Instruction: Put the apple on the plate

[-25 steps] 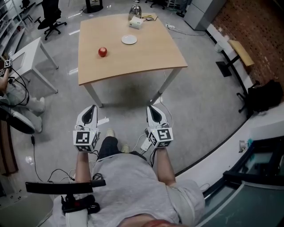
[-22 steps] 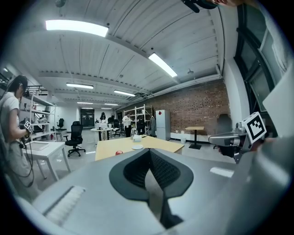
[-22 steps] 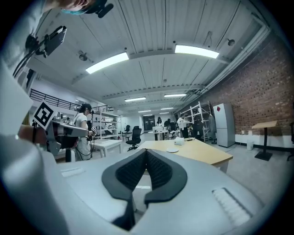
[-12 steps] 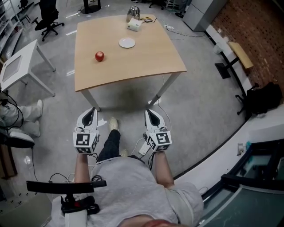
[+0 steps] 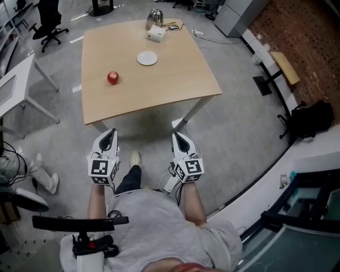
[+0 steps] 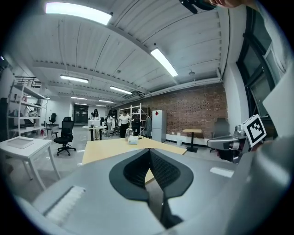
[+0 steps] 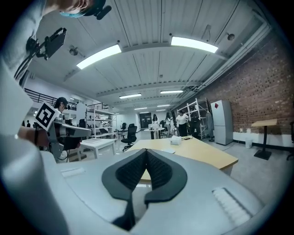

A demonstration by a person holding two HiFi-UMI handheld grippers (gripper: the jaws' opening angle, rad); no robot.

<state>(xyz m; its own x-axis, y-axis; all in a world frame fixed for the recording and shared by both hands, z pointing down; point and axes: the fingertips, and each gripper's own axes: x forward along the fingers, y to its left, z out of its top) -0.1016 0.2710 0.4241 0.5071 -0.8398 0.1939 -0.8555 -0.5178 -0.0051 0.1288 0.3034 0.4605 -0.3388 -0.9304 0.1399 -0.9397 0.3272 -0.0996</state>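
Observation:
A red apple [image 5: 112, 78] lies on the left part of a light wooden table [image 5: 175, 79]. A small white plate [image 5: 147, 58] sits farther back near the table's middle. My left gripper [image 5: 110, 133] and right gripper [image 5: 177, 136] are held side by side just short of the table's near edge, over the floor. Both are shut with nothing between the jaws. In the left gripper view the tabletop [image 6: 108, 149] shows beyond the closed jaws; the apple is hidden there. In the right gripper view the table [image 7: 197, 151] stretches ahead.
A white box [image 5: 155, 34] and a metal kettle [image 5: 154, 16] stand at the table's far edge. A white side table [image 5: 13, 93] is at the left, office chairs [image 5: 45, 21] behind it, a black bag [image 5: 311, 119] by the brick wall at right. People stand far back [image 6: 123, 123].
The person has walked toward the table; both grippers moved forward together and the table's near edge now lies just beyond their tips. Jaws stayed shut.

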